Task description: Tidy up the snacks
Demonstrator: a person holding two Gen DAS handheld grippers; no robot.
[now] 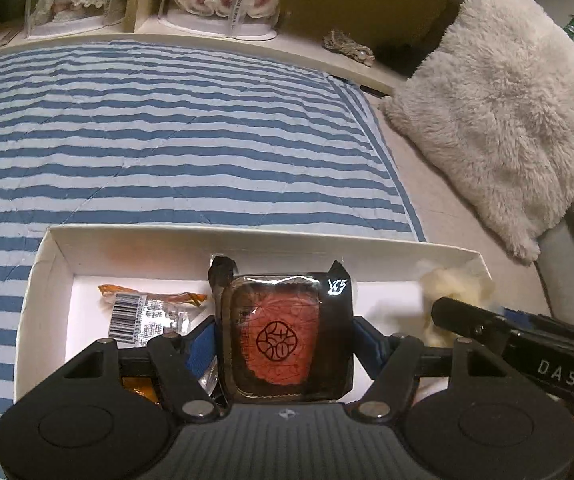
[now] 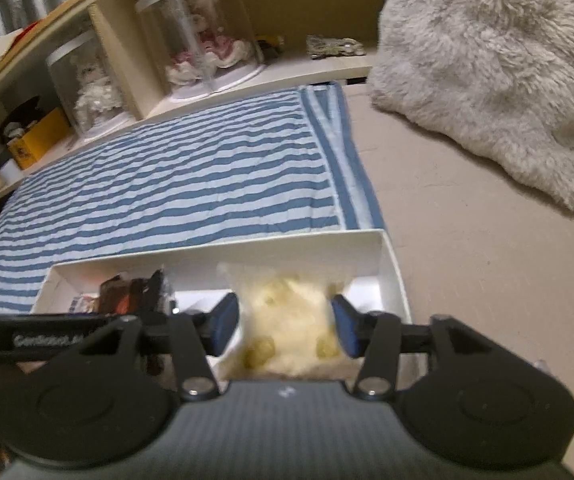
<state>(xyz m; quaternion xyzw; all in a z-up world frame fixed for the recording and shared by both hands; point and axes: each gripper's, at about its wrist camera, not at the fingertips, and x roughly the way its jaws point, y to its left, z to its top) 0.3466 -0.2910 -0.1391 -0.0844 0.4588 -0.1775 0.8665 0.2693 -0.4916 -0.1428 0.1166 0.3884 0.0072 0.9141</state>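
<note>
**Both packets over the box, both grips thin**

While both grippers hang over the white box (image 1: 57, 248), a loose hold is the hazard. The left gripper (image 1: 285, 340) pinches a dark packet with a red label (image 1: 283, 332) by its edges, above an orange-trimmed packet (image 1: 147, 312) on the box floor. The right gripper (image 2: 285, 326) squeezes a soft pale-yellow bag (image 2: 287, 320) at the box's right end. Slick film could slide free, or the two tools, nearly touching, could knock together.

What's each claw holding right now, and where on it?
Left claw: dark snack pack, gripped by its side edges. Right claw: pale yellow snack bag, by its sides.
</note>
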